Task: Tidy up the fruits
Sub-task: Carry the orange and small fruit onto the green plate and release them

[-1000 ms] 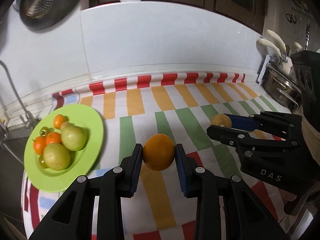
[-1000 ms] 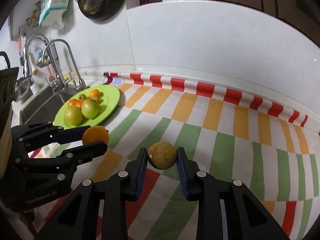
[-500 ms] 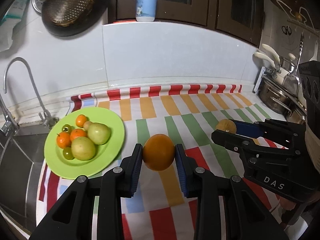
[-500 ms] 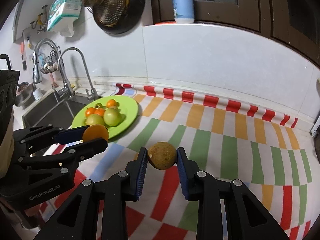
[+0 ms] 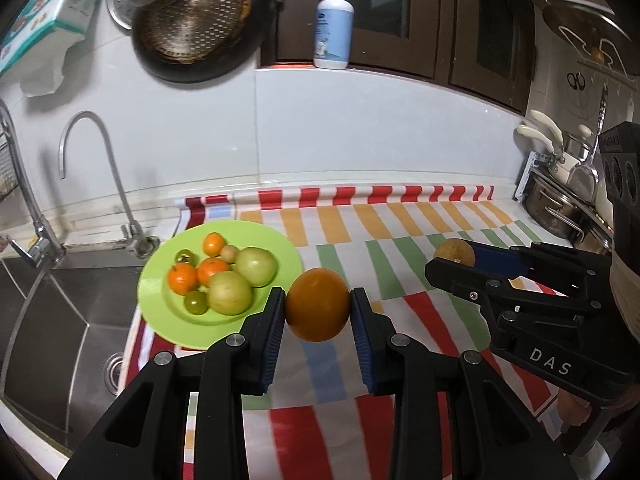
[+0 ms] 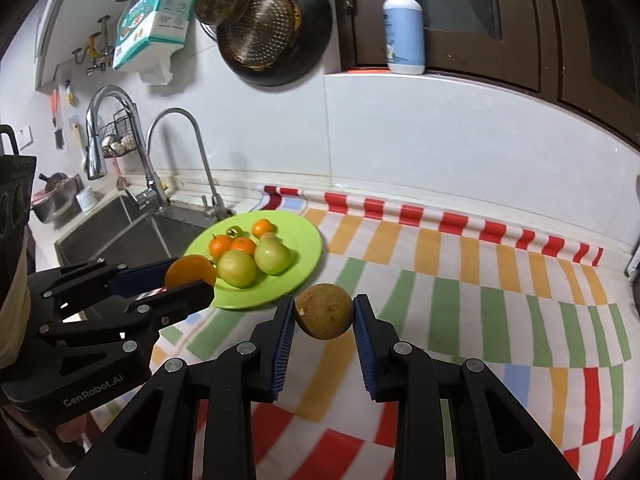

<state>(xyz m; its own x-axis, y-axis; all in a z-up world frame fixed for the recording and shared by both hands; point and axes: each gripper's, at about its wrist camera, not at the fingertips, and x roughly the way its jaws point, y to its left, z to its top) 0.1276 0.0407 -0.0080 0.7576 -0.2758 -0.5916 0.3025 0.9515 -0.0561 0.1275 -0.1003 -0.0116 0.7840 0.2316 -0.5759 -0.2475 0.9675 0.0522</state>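
My left gripper (image 5: 318,306) is shut on an orange (image 5: 318,305), held in the air above the striped cloth, just right of the green plate (image 5: 160,320). My right gripper (image 6: 324,312) is shut on a brownish-yellow round fruit (image 6: 324,311), also lifted off the cloth. The green plate (image 6: 308,240) carries two green apples (image 6: 238,268), small tangerines (image 6: 232,244) and small green fruits. In the right wrist view the left gripper (image 6: 188,280) with its orange (image 6: 190,271) hangs at the plate's near edge. From the left wrist, the right gripper (image 5: 452,258) and its fruit (image 5: 454,251) show at right.
A steel sink (image 5: 48,320) with a curved tap (image 5: 100,168) lies left of the plate. Pots (image 5: 556,208) stand at the far right. A pan and strainer (image 6: 264,28) hang on the white wall; a pump bottle (image 6: 404,24) stands on the ledge. Striped cloth (image 6: 480,300) covers the counter.
Both grippers have drawn back and risen with their fruits still held. The plate, sink and wall items have come further into view.
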